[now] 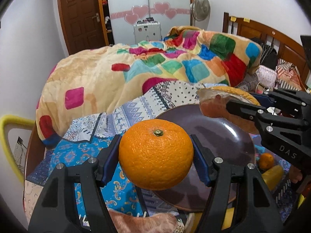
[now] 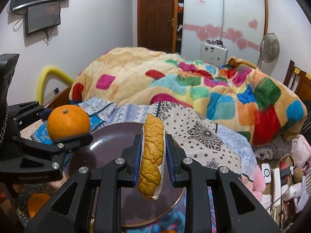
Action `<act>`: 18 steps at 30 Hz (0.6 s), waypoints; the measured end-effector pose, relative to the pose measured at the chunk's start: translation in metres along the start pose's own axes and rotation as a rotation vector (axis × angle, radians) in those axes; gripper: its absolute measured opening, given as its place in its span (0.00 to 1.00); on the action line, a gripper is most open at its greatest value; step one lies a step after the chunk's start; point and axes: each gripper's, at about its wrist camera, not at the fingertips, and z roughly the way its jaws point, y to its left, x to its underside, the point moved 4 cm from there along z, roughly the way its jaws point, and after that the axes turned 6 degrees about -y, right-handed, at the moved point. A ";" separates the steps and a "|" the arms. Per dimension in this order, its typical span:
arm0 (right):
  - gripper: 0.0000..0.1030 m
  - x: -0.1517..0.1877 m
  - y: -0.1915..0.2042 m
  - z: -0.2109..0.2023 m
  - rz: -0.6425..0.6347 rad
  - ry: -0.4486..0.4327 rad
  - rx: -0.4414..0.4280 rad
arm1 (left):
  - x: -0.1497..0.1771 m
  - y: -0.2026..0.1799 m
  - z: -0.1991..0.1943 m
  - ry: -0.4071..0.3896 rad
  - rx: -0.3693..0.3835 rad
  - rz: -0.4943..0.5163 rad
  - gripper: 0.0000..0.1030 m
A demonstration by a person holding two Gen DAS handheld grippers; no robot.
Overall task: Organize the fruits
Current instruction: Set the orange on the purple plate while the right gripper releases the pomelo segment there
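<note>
Below both grippers lies a dark purple plate point(image 2: 108, 136) on the patterned bedsheet point(image 1: 81, 155). Left gripper point(image 1: 156, 155) clamps a whole orange point(image 1: 155, 157) — stem up, over the plate's near rim. Right gripper point(image 2: 152, 153) pinches a pomelo wedge point(image 2: 152, 155), rind facing the camera — above the plate.

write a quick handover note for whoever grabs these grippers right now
Left hand-held gripper: shut on an orange, held above the plate's near edge.
Right hand-held gripper: shut on a pomelo wedge, also over the plate.
The dark plate lies on the bed, with no fruit visible on it.
Done: both fruits picked up.
Left: set both on the plate, then collect the small orange lying beside it.
</note>
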 end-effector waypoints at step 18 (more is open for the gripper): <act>0.22 0.018 -0.014 0.029 0.038 0.163 -0.013 | 0.013 -0.006 0.044 0.166 0.022 0.006 0.67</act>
